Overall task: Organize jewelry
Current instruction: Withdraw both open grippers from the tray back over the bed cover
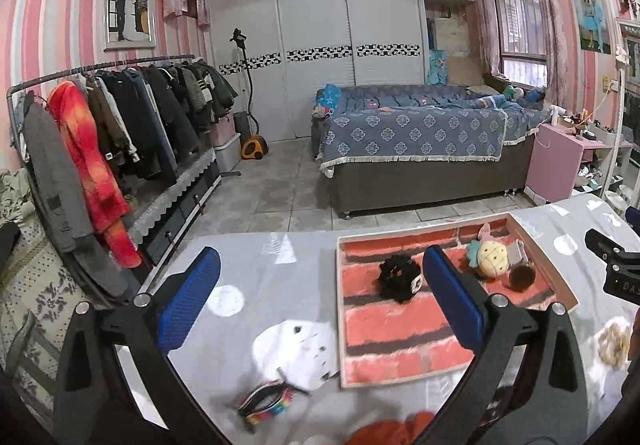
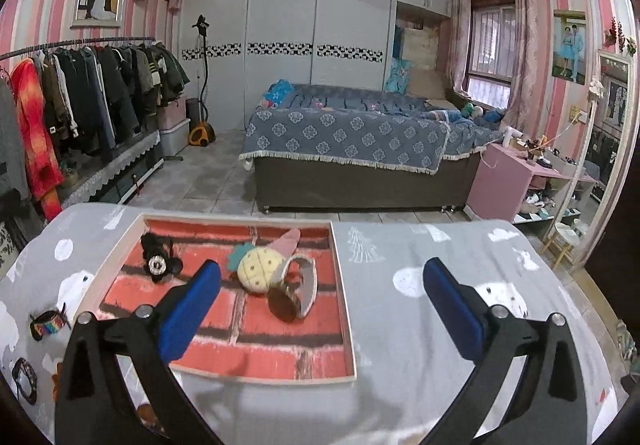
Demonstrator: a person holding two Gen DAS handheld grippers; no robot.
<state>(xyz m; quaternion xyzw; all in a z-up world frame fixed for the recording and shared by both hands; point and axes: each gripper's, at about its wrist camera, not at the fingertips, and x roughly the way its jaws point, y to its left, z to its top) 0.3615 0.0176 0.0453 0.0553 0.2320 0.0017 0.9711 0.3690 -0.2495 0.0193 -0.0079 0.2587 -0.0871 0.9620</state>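
Note:
A shallow tray lined with red brick print lies on the grey tablecloth. In it are a black flower hair piece, a yellow pineapple plush piece and a brown round piece on a grey band. My left gripper hangs open above the tray's left side, nothing between its blue pads. My right gripper is open over the tray's right edge, also empty. A rainbow bracelet lies on the cloth left of the tray.
A dark bracelet and an orange item lie near the table's front left. A cream scrunchie sits right of the tray. Beyond the table are a bed, a clothes rack and a pink side table.

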